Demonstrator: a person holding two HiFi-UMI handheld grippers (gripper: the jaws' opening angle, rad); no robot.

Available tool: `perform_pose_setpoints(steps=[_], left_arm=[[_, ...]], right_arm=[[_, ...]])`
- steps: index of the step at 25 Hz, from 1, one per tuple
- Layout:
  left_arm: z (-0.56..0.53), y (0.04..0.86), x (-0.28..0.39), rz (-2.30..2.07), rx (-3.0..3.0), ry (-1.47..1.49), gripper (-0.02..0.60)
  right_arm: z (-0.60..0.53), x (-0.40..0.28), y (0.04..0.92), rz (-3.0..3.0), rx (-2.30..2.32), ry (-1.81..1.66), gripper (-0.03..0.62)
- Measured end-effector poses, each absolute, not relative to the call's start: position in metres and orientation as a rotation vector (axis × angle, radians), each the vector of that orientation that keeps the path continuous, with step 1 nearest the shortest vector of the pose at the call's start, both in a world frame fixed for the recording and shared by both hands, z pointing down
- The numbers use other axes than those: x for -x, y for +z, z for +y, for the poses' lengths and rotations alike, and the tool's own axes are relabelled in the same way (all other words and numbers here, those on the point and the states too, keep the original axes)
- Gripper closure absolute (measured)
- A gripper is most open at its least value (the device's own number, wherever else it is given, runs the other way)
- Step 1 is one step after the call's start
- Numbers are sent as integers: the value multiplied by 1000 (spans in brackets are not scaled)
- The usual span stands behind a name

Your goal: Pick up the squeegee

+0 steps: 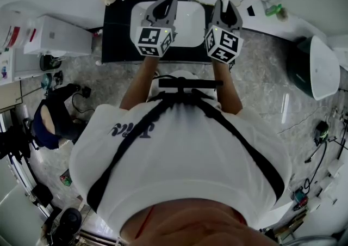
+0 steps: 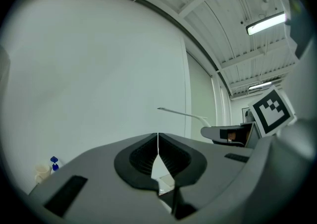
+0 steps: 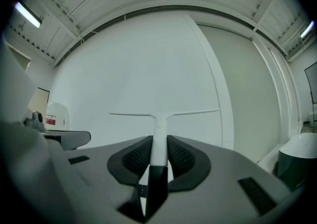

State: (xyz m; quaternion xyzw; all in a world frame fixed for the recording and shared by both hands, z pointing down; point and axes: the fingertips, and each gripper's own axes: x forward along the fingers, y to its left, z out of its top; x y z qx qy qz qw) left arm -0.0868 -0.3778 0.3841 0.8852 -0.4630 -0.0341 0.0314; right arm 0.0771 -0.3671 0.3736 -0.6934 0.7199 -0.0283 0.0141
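white squeegee (image 3: 157,134) clamped by its stem between right gripper (image 3: 158,161) jaws, blade level before a pale wall. left gripper (image 2: 158,151) jaws closed together, empty, alongside, over basin (image 1: 190,24).

We see left gripper (image 2: 158,138) jaws together, nothing between. White wall (image 2: 99,79) ahead. Right gripper (image 2: 210,130) at right, squeegee (image 2: 184,114) sticking out of its tip. Blue bottle (image 2: 53,162) low left. Ceiling light (image 2: 266,22) top right.
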Motion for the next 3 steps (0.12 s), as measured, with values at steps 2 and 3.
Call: perform_pose_setpoints(steps=[2,3], left_arm=[[-378,386,83,-1422,-2727,-103,568],[-378,386,82,-1421,-2726,-102,568]], right_arm=[[-367,-81,376,2239,2165,-92,500],[-366,-83,377,2237,2167,-94,500]])
